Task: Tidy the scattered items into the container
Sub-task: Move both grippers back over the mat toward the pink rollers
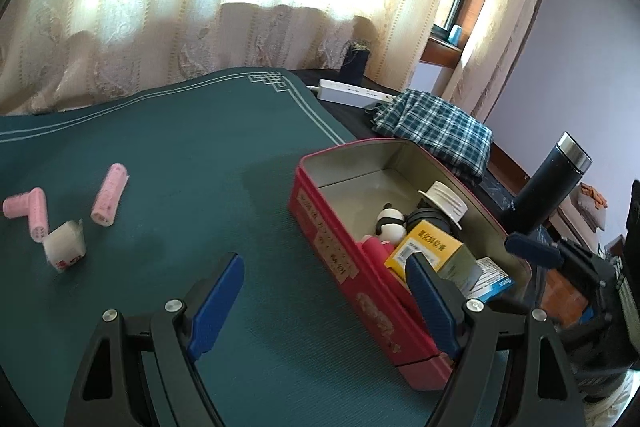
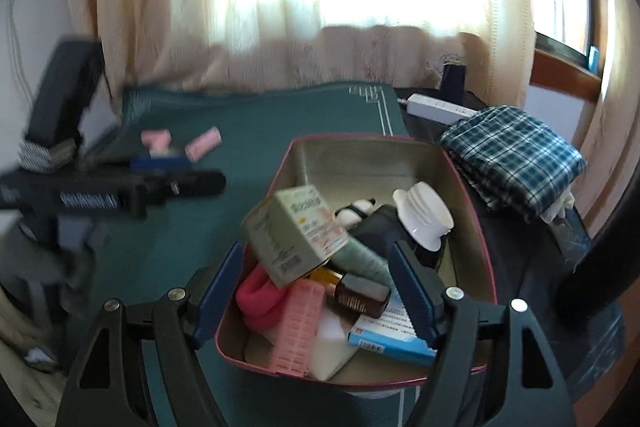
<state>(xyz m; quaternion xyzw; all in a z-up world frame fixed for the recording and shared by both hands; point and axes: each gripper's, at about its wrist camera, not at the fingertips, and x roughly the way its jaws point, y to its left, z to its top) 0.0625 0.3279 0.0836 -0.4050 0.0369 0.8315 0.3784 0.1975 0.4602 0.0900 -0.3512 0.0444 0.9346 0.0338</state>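
Both the left gripper [image 1: 328, 291] and right gripper [image 2: 316, 279] hang released, empty; the red rectangular tin [image 1: 340, 259] is mostly filled, while three pink ribbed hair rollers [image 1: 109, 199] and a small white packet [image 1: 65, 245] remain far left.

The right gripper [image 2: 318, 287] hangs spread wide above the red tin [image 2: 474, 227], crammed with boxes and bottles.

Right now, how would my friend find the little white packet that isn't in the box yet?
Start at the red tin on the green mat, then look far to its left, where three pink rollers lie. The white packet sits beside them. It is the only white, boxy thing there, with red print low on it.
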